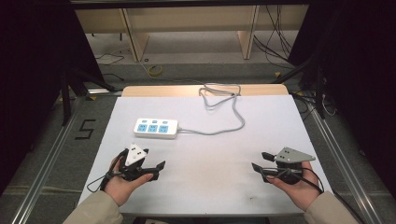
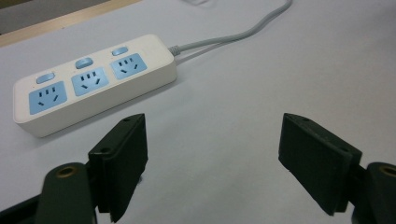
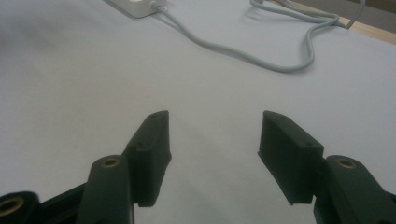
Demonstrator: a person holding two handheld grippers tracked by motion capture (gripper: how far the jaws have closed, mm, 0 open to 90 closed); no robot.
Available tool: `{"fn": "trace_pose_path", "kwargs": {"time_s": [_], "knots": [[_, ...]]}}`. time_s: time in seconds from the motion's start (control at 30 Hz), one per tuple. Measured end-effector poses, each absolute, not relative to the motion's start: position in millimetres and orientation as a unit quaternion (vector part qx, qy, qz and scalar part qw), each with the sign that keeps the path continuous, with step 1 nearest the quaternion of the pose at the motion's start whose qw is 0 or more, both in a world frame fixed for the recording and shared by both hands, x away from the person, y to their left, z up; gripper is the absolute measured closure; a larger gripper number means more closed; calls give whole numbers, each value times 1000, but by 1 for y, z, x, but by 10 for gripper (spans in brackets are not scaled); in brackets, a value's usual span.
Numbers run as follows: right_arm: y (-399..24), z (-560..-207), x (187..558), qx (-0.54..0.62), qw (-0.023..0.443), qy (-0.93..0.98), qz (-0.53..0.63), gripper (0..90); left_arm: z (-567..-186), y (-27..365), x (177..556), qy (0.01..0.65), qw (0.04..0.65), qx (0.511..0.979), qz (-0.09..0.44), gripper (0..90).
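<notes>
A white power strip (image 1: pixel 156 128) with three blue sockets and blue switches lies on the white table left of centre; its grey cord (image 1: pixel 219 112) loops toward the far edge. The left gripper view has the power strip (image 2: pixel 93 81) just beyond my open jaws. My left gripper (image 1: pixel 152 164) hovers low at the near left, open and holding nothing, a short way in front of the strip. At the near right, my right gripper (image 1: pixel 261 161) is open and holds nothing, pointing across the bare table. The cord (image 3: pixel 261 56) runs far ahead of my right gripper (image 3: pixel 215 140).
The white table top (image 1: pixel 210 154) has a wooden strip (image 1: pixel 159 90) along its far edge. Metal rails (image 1: pixel 51 149) run along both sides. Beyond the table, loose cables (image 1: pixel 275 42) lie on the floor under a wooden bench.
</notes>
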State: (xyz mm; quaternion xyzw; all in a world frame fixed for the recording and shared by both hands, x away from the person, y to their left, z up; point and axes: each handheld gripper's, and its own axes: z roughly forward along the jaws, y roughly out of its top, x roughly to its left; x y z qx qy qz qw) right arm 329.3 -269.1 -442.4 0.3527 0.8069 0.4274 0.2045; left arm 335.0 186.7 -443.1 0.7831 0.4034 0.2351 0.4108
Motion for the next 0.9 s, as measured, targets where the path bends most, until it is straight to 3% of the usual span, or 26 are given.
{"fn": "trace_pose_path", "kwargs": {"time_s": [0.73, 0.9], "knots": [[-272, -442, 328, 354, 217, 805, 425, 447, -443, 191, 337, 416, 391, 784, 245, 304], [-272, -442, 328, 355, 217, 804, 425, 447, -442, 193, 338, 417, 388, 783, 250, 361]]}}
